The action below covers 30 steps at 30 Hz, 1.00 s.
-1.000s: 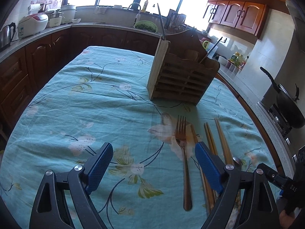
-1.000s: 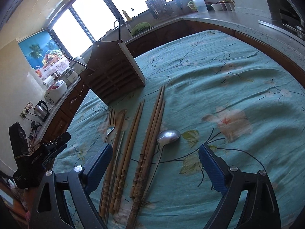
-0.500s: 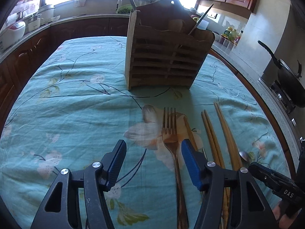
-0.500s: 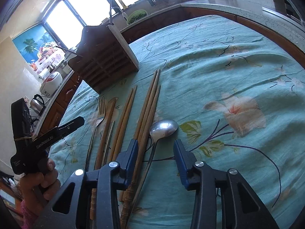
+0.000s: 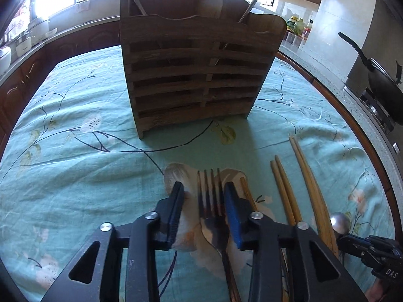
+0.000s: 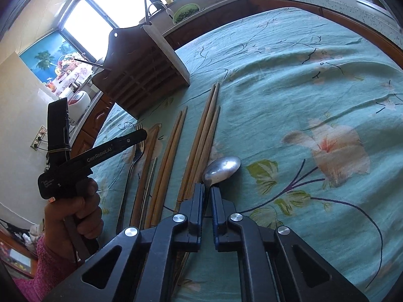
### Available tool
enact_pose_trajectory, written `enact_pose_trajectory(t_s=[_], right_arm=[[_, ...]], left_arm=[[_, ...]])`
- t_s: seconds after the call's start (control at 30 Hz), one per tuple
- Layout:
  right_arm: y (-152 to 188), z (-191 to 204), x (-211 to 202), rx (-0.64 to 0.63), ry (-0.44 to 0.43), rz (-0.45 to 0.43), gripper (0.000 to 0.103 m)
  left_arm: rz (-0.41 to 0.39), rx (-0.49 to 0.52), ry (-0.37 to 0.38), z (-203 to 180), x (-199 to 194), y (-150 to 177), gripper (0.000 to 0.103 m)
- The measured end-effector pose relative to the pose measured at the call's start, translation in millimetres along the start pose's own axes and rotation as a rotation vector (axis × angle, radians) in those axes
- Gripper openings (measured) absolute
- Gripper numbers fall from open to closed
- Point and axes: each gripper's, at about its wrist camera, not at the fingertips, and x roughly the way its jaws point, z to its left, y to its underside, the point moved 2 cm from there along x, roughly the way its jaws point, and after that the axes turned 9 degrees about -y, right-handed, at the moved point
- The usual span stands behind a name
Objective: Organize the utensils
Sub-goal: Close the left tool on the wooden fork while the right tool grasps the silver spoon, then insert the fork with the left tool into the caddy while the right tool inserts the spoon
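A wooden slatted utensil holder (image 5: 196,75) stands on the table, also in the right wrist view (image 6: 141,75). A fork (image 5: 210,196), a wooden-handled utensil (image 5: 248,193), chopsticks (image 5: 284,191) and a metal spoon (image 6: 221,167) lie in a row before it. My left gripper (image 5: 204,188) straddles the fork head, jaws narrowed but apart, the right pad (image 5: 233,216) near the tines. My right gripper (image 6: 206,188) is closed on the spoon's neck just behind the bowl. The left gripper also shows in the right wrist view (image 6: 131,138).
The table has a teal floral cloth (image 5: 75,176). Dark wood cabinets (image 5: 25,75) and counters ring it. A black wok (image 5: 382,83) sits on the stove at right. A rice cooker (image 6: 78,100) and a green colander (image 6: 186,12) stand on the counter.
Both grippers moved forward and down and narrowed. The left came around the fork head; the right closed on the spoon's neck.
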Motion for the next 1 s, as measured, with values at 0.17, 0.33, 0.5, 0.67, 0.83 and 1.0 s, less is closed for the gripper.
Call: enact_pose_trajectory(t_s=[0.17,0.33,0.5,0.67,0.83,1.0], right_arm=[[-2.5,3.4,-7.4,-0.005,-0.009,-0.019,0.003],[-6.9,13.2,-18.2,-0.025,-0.017,-0.050,0.002],[-12.7,25.3,-30.9,-0.051,-0.022,-0.085,0.002],[-20.3,37.5,-45.3,-0.074,-0.038,-0.129,0.002],[-28.7,51.0,-60.3,-0.098,-0.058,-0.174,0.002],[-37.1,63.8,-71.4,-0.132,-0.067,-0.216,0.002]], left_arm=[[0.006,-0.033,0.052,4.9,-1.5,4.3,0.019],[-0.025,-0.070,0.078,12.0,-24.0,14.7,0.019],[-0.092,-0.089,0.098,19.9,-63.9,22.6,0.018],[-0.168,-0.108,0.106,28.2,-105.8,33.8,0.018],[-0.230,-0.134,0.126,39.7,-141.4,45.2,0.015],[-0.277,-0.143,0.123,50.0,-169.9,56.3,0.012]])
